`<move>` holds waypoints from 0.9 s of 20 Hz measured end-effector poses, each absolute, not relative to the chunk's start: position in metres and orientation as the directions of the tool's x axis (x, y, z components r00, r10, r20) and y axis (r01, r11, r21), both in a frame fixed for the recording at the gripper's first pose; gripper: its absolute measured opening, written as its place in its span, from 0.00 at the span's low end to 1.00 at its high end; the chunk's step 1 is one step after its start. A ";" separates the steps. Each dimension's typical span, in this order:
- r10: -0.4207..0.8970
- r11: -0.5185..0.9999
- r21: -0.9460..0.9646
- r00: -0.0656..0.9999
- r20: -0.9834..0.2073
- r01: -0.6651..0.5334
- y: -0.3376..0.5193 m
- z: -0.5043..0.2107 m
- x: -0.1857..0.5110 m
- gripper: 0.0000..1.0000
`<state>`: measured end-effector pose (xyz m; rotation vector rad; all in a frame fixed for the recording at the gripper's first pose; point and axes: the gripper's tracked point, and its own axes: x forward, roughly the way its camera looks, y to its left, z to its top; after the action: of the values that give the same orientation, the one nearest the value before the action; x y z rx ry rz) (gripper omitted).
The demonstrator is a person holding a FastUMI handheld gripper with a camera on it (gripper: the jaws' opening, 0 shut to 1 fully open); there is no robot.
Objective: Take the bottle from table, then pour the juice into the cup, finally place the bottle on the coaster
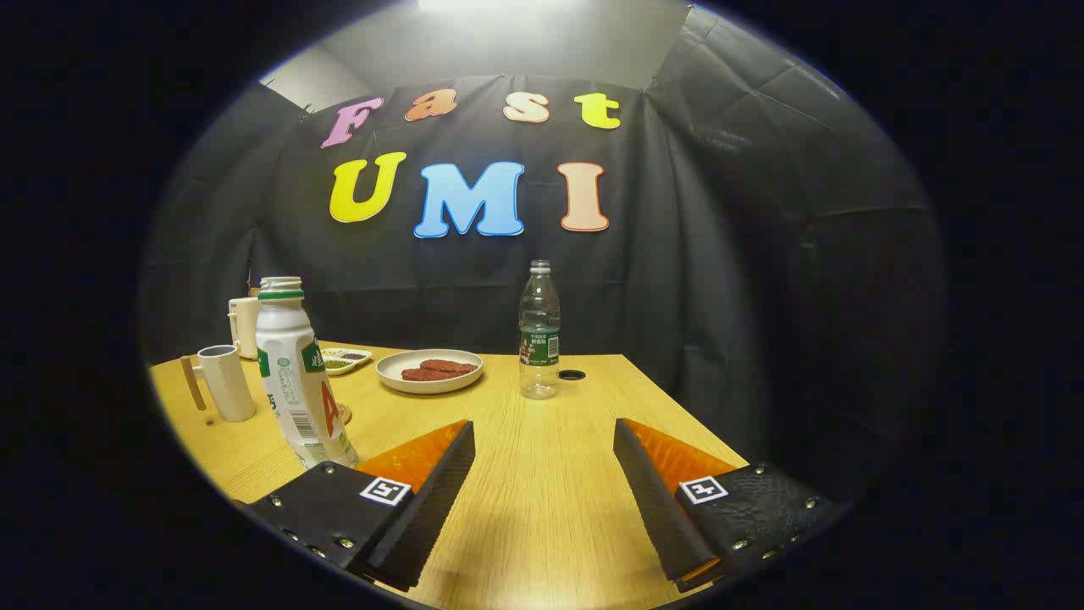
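Bottle [296, 381], uncapped, stands beside wide-apart jaws.

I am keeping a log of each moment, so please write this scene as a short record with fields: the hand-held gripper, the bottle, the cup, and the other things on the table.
hand-held gripper: open, fingers apart over bare table, holding nothing
white bottle: upright, uncapped, just beside the left finger, not gripped
cup: white with handle, beyond the bottle
coaster: cannot tell
plate: holds reddish food, further back
clear bottle: upright, uncapped, far ahead
table: wooden
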<state>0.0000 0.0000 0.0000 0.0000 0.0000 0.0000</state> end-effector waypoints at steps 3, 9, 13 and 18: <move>-0.032 0.999 -0.017 0.999 0.043 0.033 -0.006 0.013 0.005 0.99; -0.091 0.994 -0.038 0.980 0.175 0.099 0.004 0.072 0.011 1.00; -0.010 0.999 0.045 0.991 0.131 0.004 0.051 0.089 -0.009 1.00; 0.081 0.993 0.078 0.991 0.106 -0.090 0.099 0.090 -0.029 0.99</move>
<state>-0.0288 0.0993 0.0901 0.0825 -0.1028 0.0857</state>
